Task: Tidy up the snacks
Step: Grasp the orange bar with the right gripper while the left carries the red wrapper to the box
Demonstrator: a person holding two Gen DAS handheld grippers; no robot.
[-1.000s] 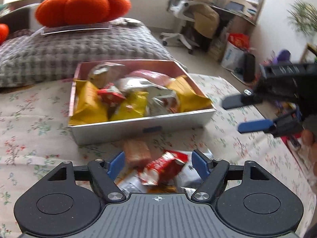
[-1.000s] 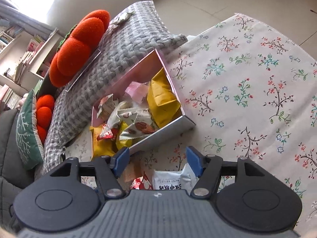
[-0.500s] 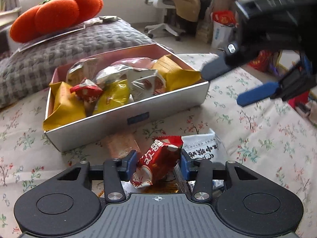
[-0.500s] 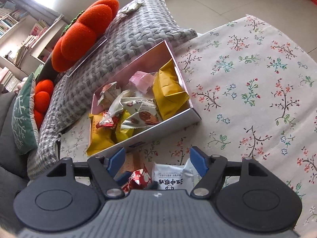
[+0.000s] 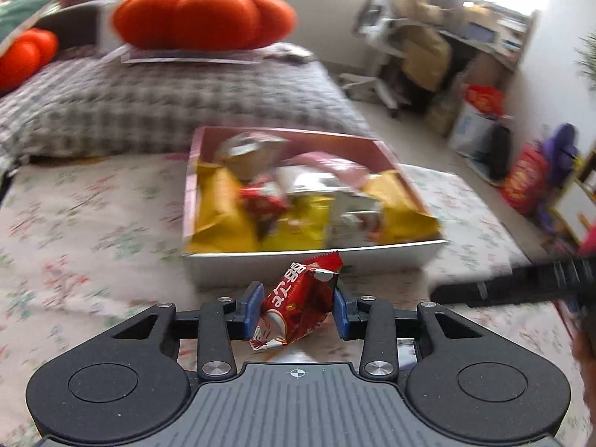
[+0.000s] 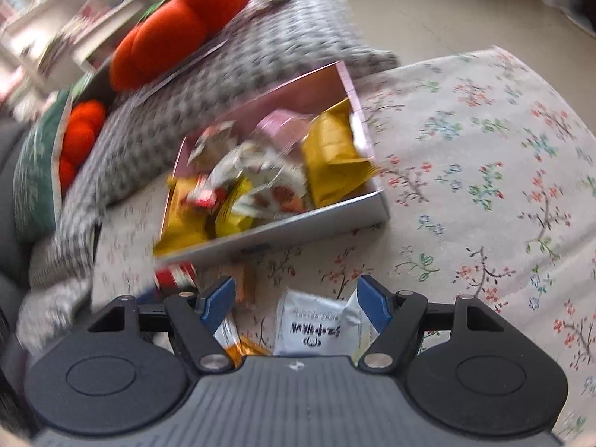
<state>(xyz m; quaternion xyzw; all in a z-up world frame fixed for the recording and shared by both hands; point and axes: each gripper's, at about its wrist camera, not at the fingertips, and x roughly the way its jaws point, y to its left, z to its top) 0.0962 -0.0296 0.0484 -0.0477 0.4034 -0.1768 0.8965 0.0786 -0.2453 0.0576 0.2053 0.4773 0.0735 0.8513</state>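
My left gripper is shut on a red snack packet and holds it above the floral cloth, just in front of the box. The shallow box with pink inner walls holds several yellow, white, pink and red packets. My right gripper is open above a white packet with black lettering; an orange wrapper lies by its left finger. In the right wrist view the box sits ahead and left, with the red packet near its front corner.
A grey knitted cushion with an orange pumpkin pillow lies behind the box. A brownish packet lies on the cloth in front of the box. The cloth's edge drops to the floor at right. My right gripper's arm shows at right.
My left gripper closed on the red packet and lifted it off the cloth. My right gripper dropped lower over the white packet, still open.
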